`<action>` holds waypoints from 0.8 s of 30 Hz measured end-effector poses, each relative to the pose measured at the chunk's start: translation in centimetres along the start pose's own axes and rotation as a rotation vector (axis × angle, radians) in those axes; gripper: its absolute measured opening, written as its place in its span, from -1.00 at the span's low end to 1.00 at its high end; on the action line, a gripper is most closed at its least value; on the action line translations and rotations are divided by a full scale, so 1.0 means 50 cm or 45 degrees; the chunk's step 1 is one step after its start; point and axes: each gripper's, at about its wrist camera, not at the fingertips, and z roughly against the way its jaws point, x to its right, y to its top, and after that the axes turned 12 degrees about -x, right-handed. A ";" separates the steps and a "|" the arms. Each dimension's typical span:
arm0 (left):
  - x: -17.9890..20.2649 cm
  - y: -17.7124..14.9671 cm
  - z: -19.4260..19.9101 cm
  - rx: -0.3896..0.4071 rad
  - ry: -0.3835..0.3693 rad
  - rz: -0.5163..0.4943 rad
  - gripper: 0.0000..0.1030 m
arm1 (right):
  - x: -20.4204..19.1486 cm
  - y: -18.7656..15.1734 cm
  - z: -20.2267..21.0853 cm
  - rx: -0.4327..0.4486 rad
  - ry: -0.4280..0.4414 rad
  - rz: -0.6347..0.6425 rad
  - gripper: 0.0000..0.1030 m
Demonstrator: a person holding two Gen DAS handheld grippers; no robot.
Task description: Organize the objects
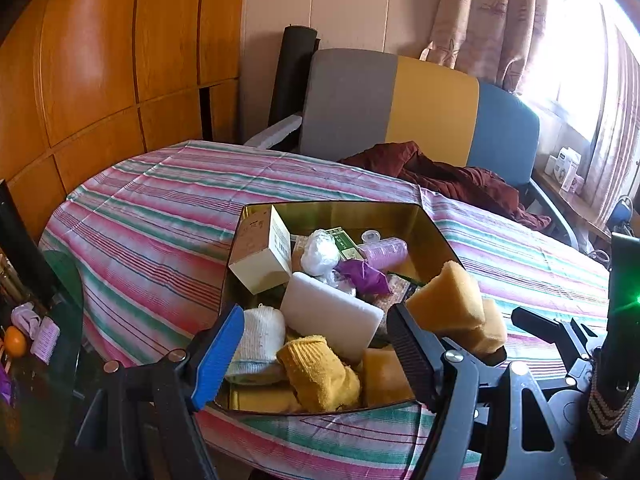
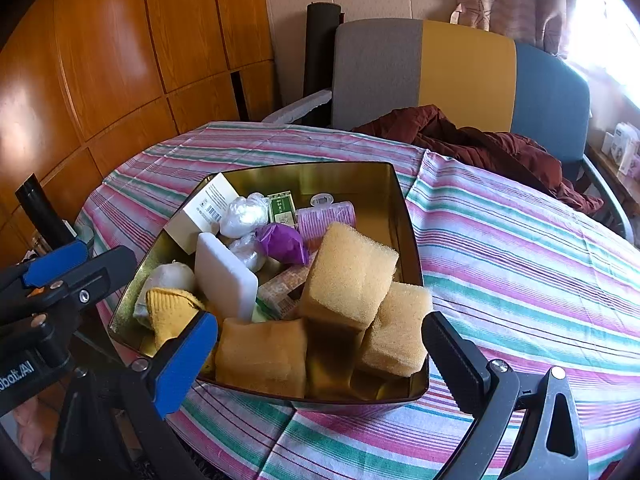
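Note:
A gold metal tin stands on the striped tablecloth, filled with several things: tan sponges, a white foam block, a yellow sock, a white sock, a cream box, a purple bag and a pink roller. My left gripper is open at the tin's near edge, over the socks. My right gripper is open and empty at the tin's near rim, astride the sponges.
The striped tablecloth covers a round table. A grey, yellow and blue chair with a maroon garment stands behind it. Wooden panels are at the left. An orange lies low at the left.

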 end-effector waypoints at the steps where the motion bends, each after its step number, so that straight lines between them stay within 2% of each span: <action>1: 0.000 -0.001 0.000 0.001 0.003 -0.003 0.46 | 0.000 0.000 -0.001 -0.001 0.000 0.000 0.99; 24: -0.002 0.000 -0.003 0.024 0.036 -0.015 0.46 | -0.003 -0.002 -0.014 -0.012 -0.002 0.008 0.99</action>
